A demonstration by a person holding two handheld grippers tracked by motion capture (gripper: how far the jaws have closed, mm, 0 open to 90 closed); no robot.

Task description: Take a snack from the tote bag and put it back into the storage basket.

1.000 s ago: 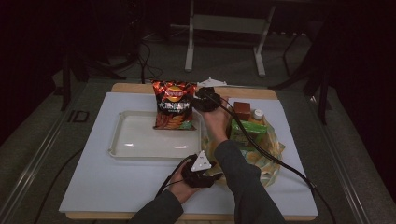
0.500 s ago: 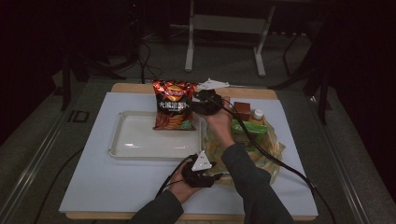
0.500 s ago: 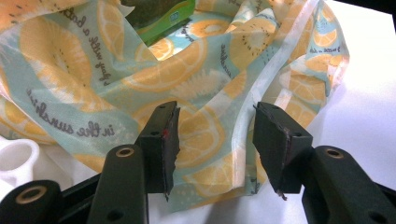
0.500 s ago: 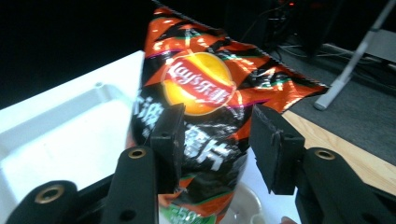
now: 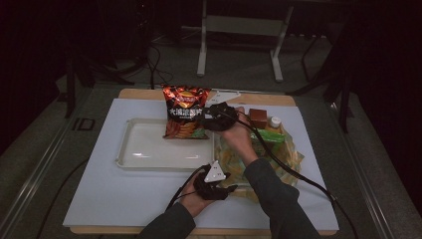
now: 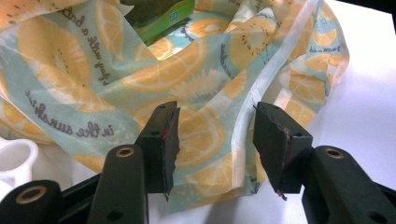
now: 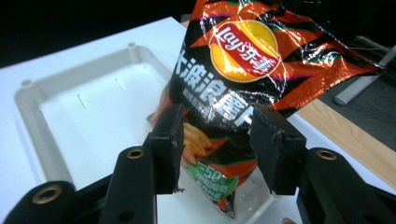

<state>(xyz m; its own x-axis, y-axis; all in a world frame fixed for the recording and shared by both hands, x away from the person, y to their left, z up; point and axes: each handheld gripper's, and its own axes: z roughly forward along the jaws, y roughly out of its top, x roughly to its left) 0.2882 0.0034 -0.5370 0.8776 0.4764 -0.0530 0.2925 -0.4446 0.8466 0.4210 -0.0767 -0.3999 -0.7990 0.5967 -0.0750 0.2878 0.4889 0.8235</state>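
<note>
A red and black chips bag [image 5: 184,112] [image 7: 233,84] stands leaning in the far right corner of the white tray [image 5: 144,149] [image 7: 70,107]. My right gripper [image 5: 208,117] [image 7: 215,116] is open just in front of the bag's lower half, its jaws apart on either side and not pressing it. A lemon-print cloth bag [image 5: 283,152] [image 6: 93,70] lies crumpled to the right of the tray. My left gripper [image 5: 226,185] [image 6: 215,112] is open at the cloth bag's near edge, with a fold and its white seam between the jaws.
Inside the cloth bag are a green packet [image 5: 266,135] [image 6: 163,18], a brown box [image 5: 258,117] and a white-capped bottle [image 5: 275,121]. Everything sits on a white mat [image 5: 99,199] over a wooden table. Cables trail from both grippers toward the near right.
My right gripper has drawn back a little toward the person, away from the chips bag, which stays in the tray. The left gripper has barely moved.
</note>
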